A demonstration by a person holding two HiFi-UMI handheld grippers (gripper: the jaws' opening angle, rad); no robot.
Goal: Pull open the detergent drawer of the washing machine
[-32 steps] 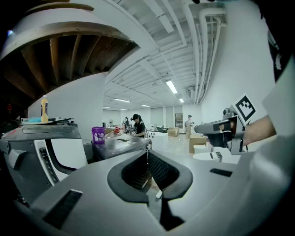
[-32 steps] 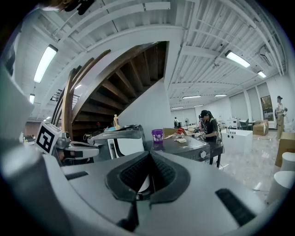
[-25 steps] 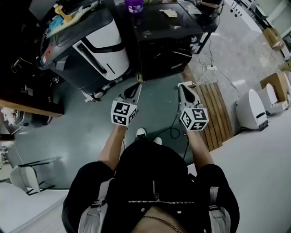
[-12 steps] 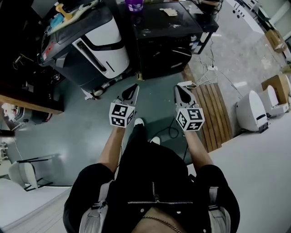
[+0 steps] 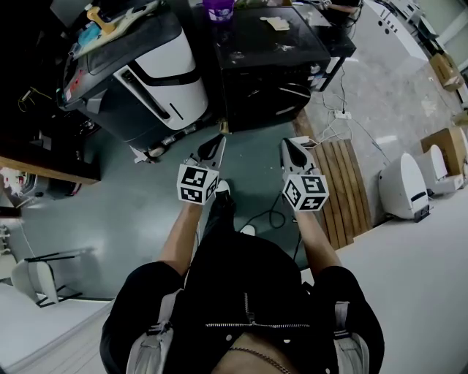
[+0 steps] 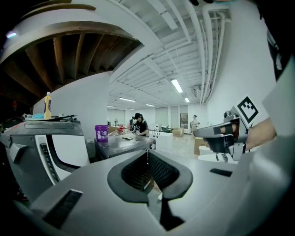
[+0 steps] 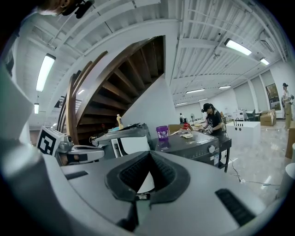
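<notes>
Just two tools: left tool (image 5: 218,140), right tool (image 5: 288,144).

Upper centre, the washing machine (image 5: 270,51) is gleaming glossy, while the wooden pallet (image 5: 351,182), middle right, is looking matt.

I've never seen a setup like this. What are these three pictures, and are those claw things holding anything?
A person holds a two-jaw gripper in each hand. The top-down picture comes from a camera on their head: the left gripper and right gripper point toward a black washing machine with a purple cup on top. A wooden pallet lies on the floor at the right. The other two pictures come from cameras riding on the grippers, looking along their jaws. Both pairs of jaws are closed, holding nothing, short of the washing machine.
</notes>
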